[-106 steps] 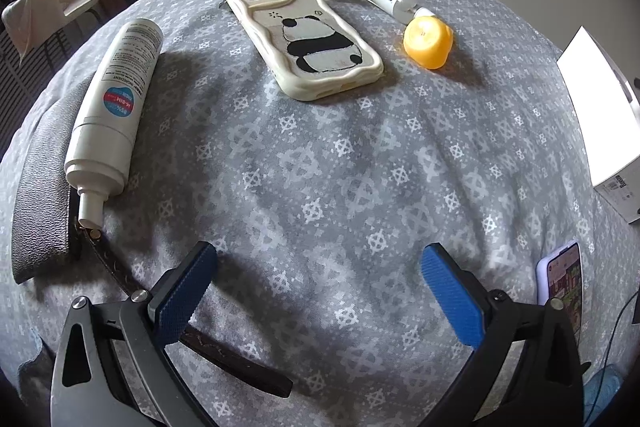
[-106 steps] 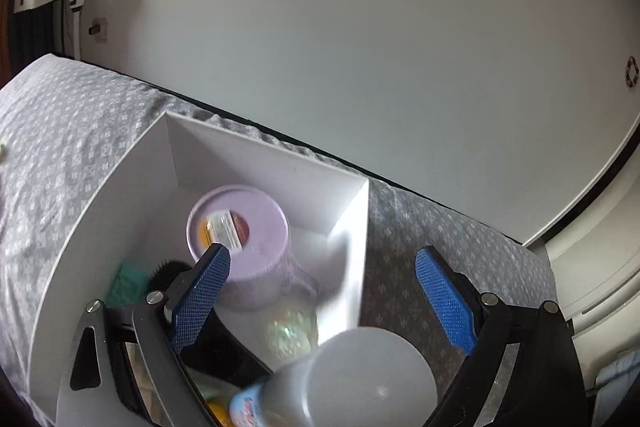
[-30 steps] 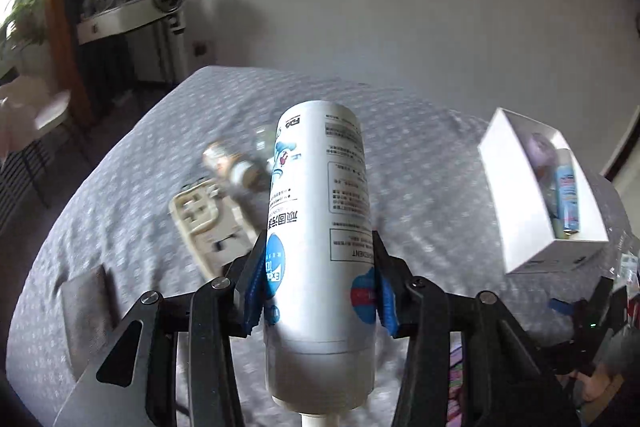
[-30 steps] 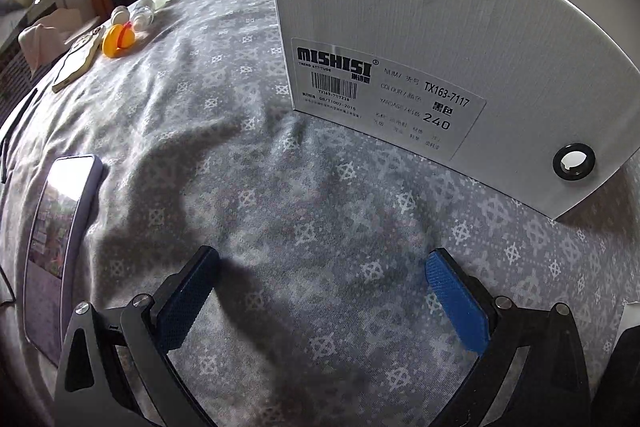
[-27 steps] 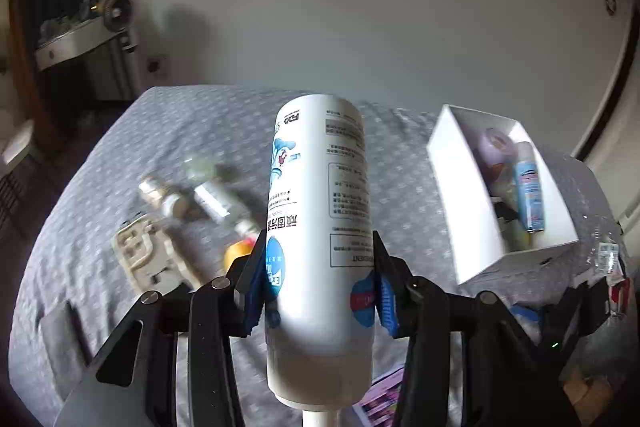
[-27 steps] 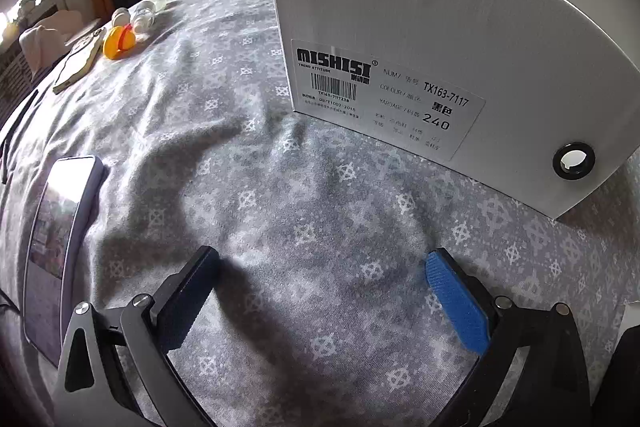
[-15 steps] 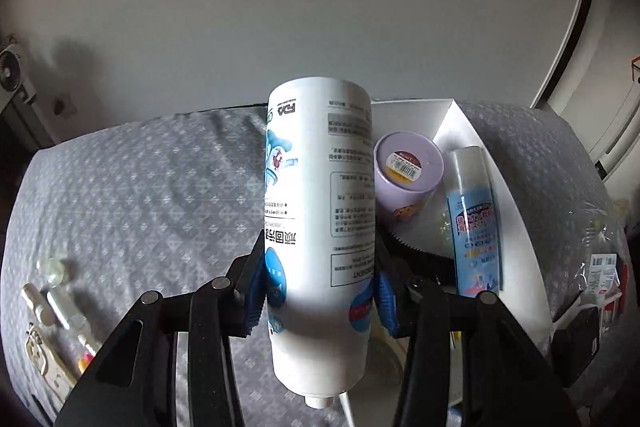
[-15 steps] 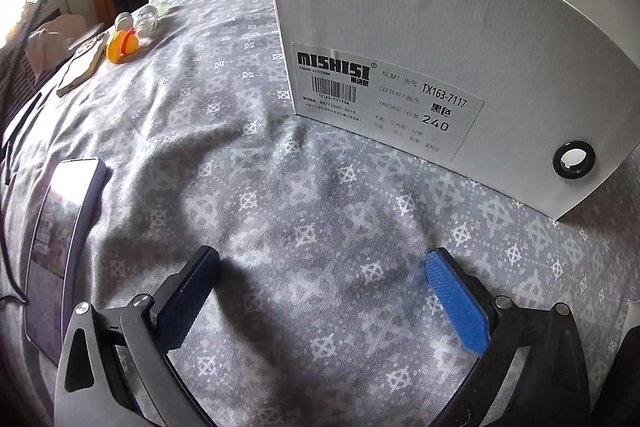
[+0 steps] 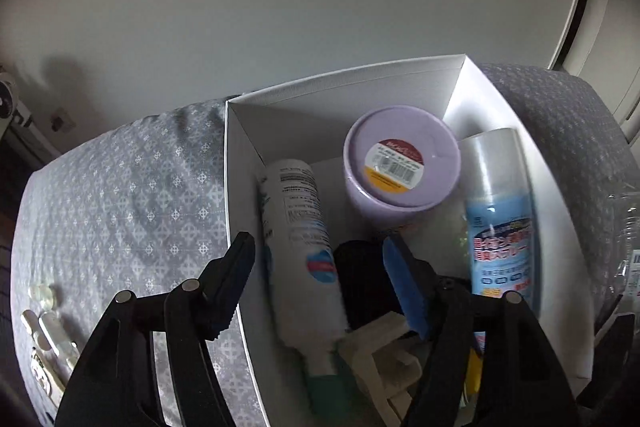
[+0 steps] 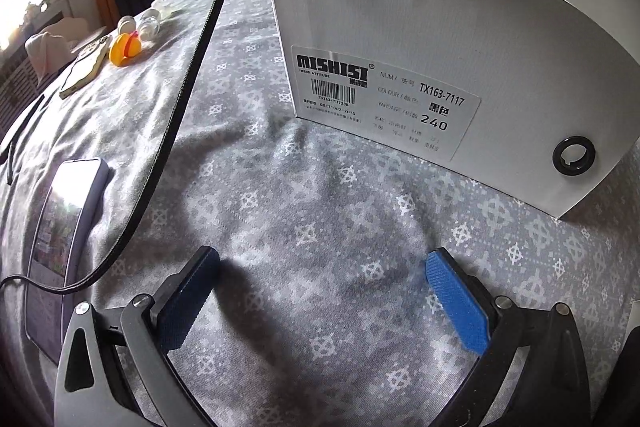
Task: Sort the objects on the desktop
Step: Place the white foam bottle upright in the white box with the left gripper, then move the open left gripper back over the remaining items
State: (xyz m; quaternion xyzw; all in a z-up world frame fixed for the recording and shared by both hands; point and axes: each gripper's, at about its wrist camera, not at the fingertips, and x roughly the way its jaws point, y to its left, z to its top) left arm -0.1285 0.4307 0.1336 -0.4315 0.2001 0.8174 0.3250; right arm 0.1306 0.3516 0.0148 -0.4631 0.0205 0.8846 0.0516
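My left gripper (image 9: 320, 263) is open above the white box (image 9: 236, 163). The white spray bottle (image 9: 300, 239) lies inside the box along its left wall, free of the jaws. Beside it are a lilac lidded jar (image 9: 400, 163), a blue spray can (image 9: 500, 223) and a dark object (image 9: 360, 283). My right gripper (image 10: 320, 291) is open and empty, low over the grey cloth in front of the box's labelled side (image 10: 420, 39).
An orange cap (image 10: 125, 50), small bottles (image 10: 150, 23) and a phone case (image 10: 82, 69) lie at the far left. A phone (image 10: 64, 219) lies near my right gripper. A black cable (image 10: 176, 115) hangs across. Small bottles (image 9: 44, 319) also lie left of the box.
My left gripper carried the white bottle over the box, opened and let it go; the bottle now lies inside. The right gripper has stayed in place.
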